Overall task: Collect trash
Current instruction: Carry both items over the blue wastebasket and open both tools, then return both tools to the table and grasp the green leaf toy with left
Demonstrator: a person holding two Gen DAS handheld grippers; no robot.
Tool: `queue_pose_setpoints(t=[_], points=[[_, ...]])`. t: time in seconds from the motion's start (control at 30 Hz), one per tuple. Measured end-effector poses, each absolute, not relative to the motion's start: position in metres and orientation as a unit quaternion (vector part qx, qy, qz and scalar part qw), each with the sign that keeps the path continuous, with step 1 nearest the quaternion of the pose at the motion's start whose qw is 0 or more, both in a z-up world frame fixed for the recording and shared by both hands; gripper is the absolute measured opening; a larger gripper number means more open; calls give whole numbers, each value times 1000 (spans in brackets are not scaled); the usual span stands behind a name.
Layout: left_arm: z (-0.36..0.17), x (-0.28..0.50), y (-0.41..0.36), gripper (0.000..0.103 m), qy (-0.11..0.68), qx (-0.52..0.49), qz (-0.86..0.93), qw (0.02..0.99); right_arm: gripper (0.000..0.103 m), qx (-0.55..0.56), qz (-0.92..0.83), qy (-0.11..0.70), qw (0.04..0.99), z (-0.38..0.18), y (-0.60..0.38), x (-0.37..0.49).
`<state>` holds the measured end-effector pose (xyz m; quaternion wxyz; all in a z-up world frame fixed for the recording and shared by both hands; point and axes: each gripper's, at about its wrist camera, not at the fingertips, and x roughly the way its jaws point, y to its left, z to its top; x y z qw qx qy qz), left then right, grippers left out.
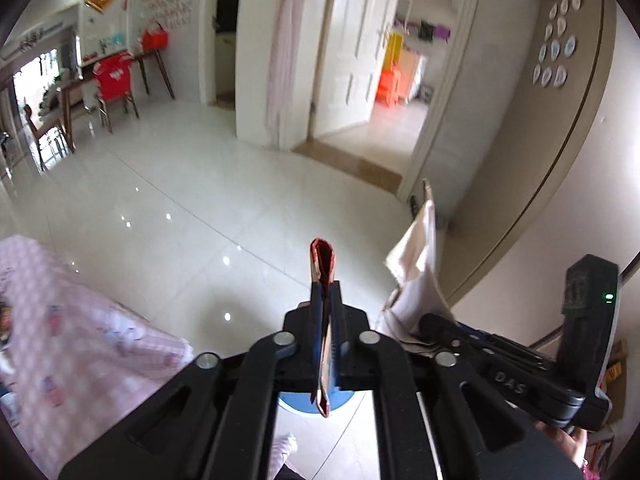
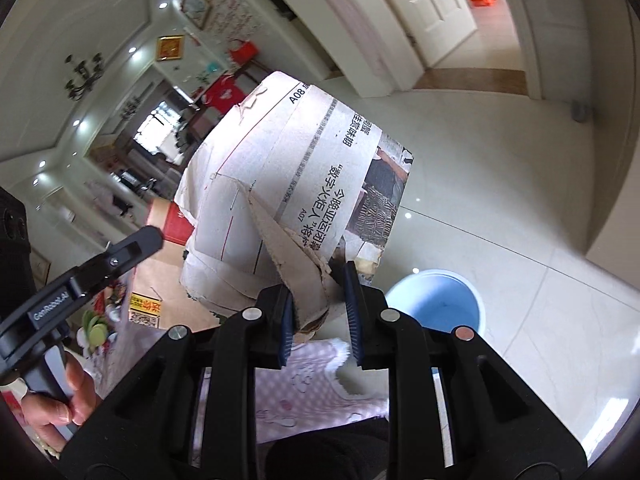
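**Two tongs, two scraps over a blue bin**

Two scraps are carried: the left gripper (image 1: 326, 292) is closed on a flattened red packet (image 1: 322, 258), while the right gripper (image 2: 320, 280) pinches crumpled newspaper (image 2: 296, 184). Just beyond, right of a pink checked cloth (image 2: 312, 392), a blue bin (image 2: 438, 304) stands on the white tiled floor (image 1: 192, 200).

- Floor (image 1: 192, 200): glossy white tile, fills the centre of both views.
- White panelled door (image 1: 352, 40): upper centre of the left wrist view, standing open.
- Orange stool (image 1: 386, 88): beyond the doorway, right of that door.
- Red chair cover (image 1: 114, 74): upper left, beside a dark wooden bench (image 1: 150, 56).
- Pink checked cloth (image 1: 60, 340): lower left.
- Round wall decorations (image 1: 556, 48): upper right.
- Framed picture (image 2: 170, 48): upper left of the right wrist view.
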<state>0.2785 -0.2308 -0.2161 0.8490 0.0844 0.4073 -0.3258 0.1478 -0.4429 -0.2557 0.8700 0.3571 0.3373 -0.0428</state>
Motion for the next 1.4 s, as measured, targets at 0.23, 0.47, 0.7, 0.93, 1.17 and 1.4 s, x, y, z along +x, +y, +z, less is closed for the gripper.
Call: queue_pose_setpoints(t=[0.23,0.47,0.7,0.93,1.17,1.4], points=[[-255,297,-260,61,442,99,-315,834,22,375,-68,362,851,-280,-457,148],[-265,293,-251,69,455,106,-286,836,22,376,-52,378,844,-283,-445,163],[-260,292,-230,74,456,101,-257,846,22,377,-35,390,839,-284,-439,174],[-252,294,-209,74,454,84,-239,854,27,379,-22,390,839,-287,-450,188],[-242,293,-195,76,449,74,-231,860,64,364,-52,396,842,-292,-454,194],[-225,280,-171,77,438,62,-226,868,64,327,-33,391,860,-264,-426,192]])
